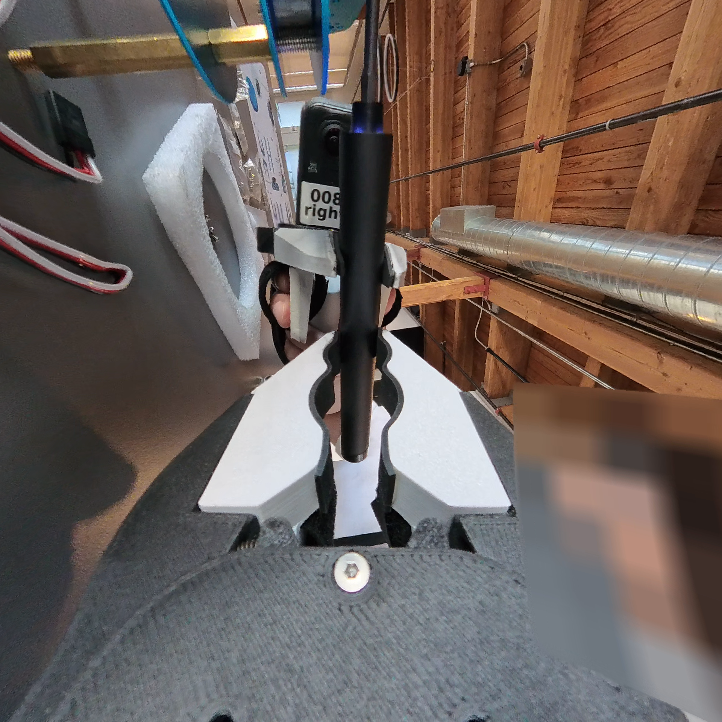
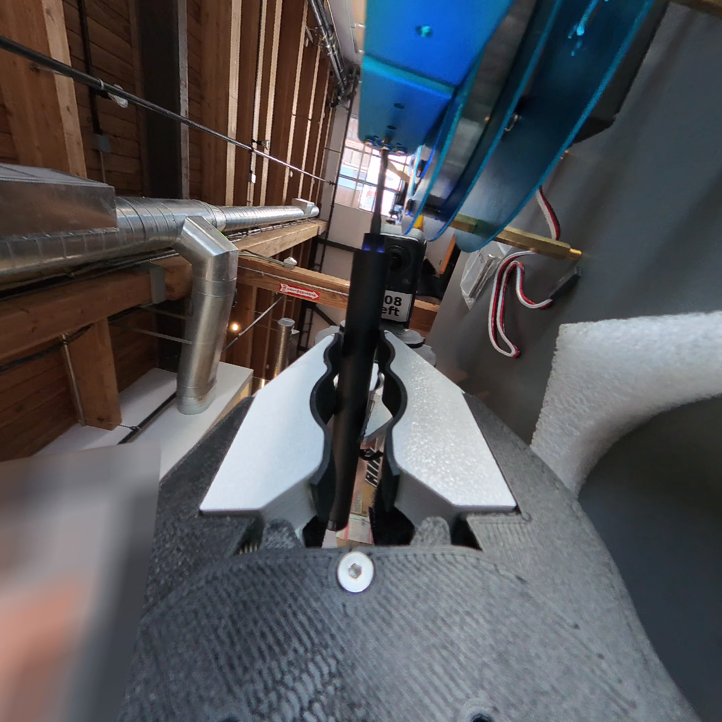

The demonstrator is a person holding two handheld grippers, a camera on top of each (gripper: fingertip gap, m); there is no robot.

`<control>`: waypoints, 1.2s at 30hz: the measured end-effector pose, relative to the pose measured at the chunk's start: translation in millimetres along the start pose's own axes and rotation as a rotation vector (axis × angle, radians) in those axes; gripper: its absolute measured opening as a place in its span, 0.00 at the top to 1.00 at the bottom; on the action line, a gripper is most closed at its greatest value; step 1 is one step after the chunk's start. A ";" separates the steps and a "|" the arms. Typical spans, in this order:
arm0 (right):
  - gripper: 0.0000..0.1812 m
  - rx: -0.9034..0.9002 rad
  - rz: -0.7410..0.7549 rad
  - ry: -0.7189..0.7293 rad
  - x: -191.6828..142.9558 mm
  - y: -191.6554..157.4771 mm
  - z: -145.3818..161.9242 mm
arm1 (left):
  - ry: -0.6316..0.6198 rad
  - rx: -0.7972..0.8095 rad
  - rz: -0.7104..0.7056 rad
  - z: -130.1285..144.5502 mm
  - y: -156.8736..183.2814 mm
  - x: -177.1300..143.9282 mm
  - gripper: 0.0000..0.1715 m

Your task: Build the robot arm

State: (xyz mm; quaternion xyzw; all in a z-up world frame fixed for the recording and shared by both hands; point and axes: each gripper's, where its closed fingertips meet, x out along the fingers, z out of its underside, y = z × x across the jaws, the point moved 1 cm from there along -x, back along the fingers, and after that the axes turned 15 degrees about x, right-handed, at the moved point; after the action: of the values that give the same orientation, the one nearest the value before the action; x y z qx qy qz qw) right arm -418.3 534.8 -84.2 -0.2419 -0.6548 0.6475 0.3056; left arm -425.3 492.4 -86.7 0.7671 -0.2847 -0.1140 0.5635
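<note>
A black cylindrical screwdriver [image 1: 363, 273] stands upright between both grippers. My left gripper [image 1: 357, 340] is shut on its lower body, with the butt end between my fingers. My right gripper [image 1: 336, 256] faces me and clamps the same tool higher up. In the right wrist view my right gripper [image 2: 357, 344] is shut on the screwdriver [image 2: 361, 297], and the left gripper's camera [image 2: 402, 265] shows behind it. The thin bit [image 2: 381, 183] runs up to the underside of a blue acrylic assembly [image 2: 414, 70], which also shows in the left wrist view [image 1: 297, 31] with a brass standoff [image 1: 136, 50].
A white foam block [image 1: 195, 218] [image 2: 625, 371] lies against a grey surface [image 1: 97, 351]. Red-and-white wires [image 1: 78, 269] [image 2: 508, 297] loop close by. A metal duct [image 1: 586, 254] [image 2: 136, 222] and wooden beams [image 1: 547, 117] lie behind. The gap from one gripper's tips to the other's is roughly 5 cm.
</note>
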 end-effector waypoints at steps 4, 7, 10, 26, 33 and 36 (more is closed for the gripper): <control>0.91 0.023 -0.011 0.007 -0.5 1.5 -1.3 | 0.000 -0.001 -0.009 -0.2 -2.9 0.3 0.91; 0.91 0.013 -0.009 0.007 -0.5 1.6 -1.3 | 0.002 -0.001 -0.005 -0.1 -3.0 0.4 0.91; 0.91 0.009 -0.011 0.006 -0.1 1.5 -1.2 | 0.005 -0.004 -0.002 -0.1 -3.0 -0.3 0.91; 0.91 0.036 -0.024 0.009 -1.2 1.9 -2.2 | -0.002 -0.004 -0.007 0.8 -4.7 1.2 0.91; 0.91 0.038 -0.032 0.011 -1.0 1.7 -2.1 | -0.002 -0.003 -0.006 0.7 -4.3 1.0 0.91; 0.91 0.037 -0.030 0.009 -0.9 1.9 -2.2 | -0.001 -0.003 -0.007 0.8 -4.2 0.8 0.91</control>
State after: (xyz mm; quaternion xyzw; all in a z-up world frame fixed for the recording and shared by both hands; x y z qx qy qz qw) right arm -416.3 535.8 -86.2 -0.2295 -0.6450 0.6537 0.3226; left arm -423.7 492.2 -90.8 0.7671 -0.2823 -0.1169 0.5640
